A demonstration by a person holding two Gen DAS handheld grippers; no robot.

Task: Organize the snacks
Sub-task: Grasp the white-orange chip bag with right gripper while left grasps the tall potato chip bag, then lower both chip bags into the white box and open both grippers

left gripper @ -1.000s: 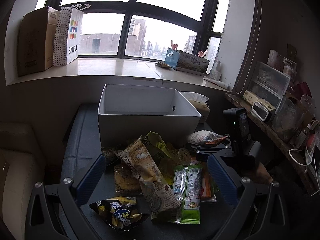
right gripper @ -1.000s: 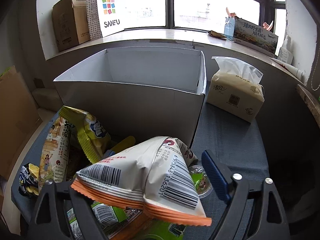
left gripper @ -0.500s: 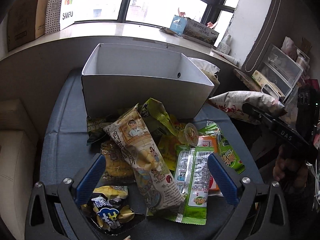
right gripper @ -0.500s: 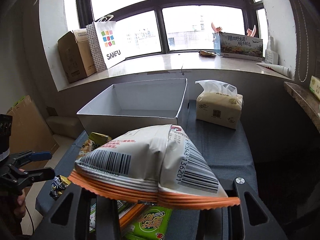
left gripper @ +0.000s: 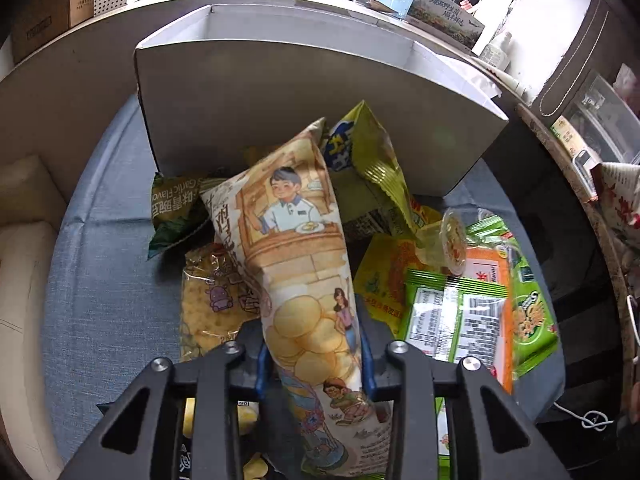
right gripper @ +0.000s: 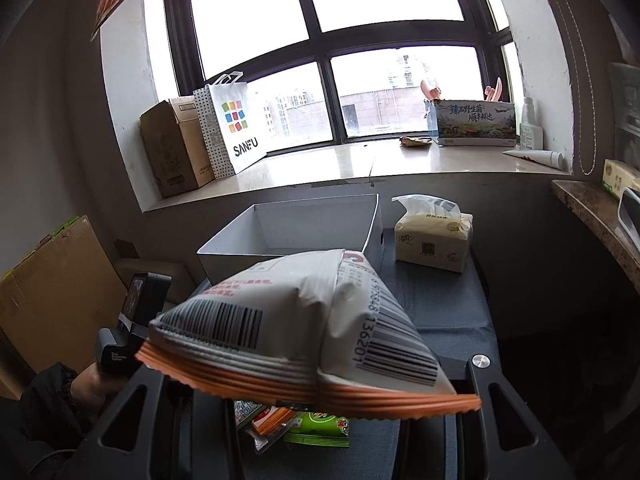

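Note:
My left gripper [left gripper: 312, 344] is shut on the lower part of a tall beige snack bag with cartoon figures [left gripper: 292, 240], which leans on the snack pile in front of the white box [left gripper: 320, 92]. Around it lie a yellow-green bag [left gripper: 372, 160], a dark green garlic bag [left gripper: 176, 204], a clear bag of yellow snacks [left gripper: 212, 304], green packets [left gripper: 472, 320] and a small jelly cup [left gripper: 452, 236]. My right gripper [right gripper: 316, 396] is shut on a white bag with an orange edge and barcodes [right gripper: 304, 320], held in the air short of the white box [right gripper: 288, 236], which looks empty.
A tissue pack [right gripper: 432, 240] stands right of the box on the blue-grey table [left gripper: 100, 240]. On the windowsill are a SANFU paper bag [right gripper: 236, 128] and a cardboard box [right gripper: 176, 148]. A cluttered shelf [left gripper: 592, 128] runs along the right. A hand [right gripper: 92, 384] holds the left gripper.
My left gripper dropped onto the pile and closed on the beige cartoon bag. My right gripper rose and drew back from the box, still holding the white bag.

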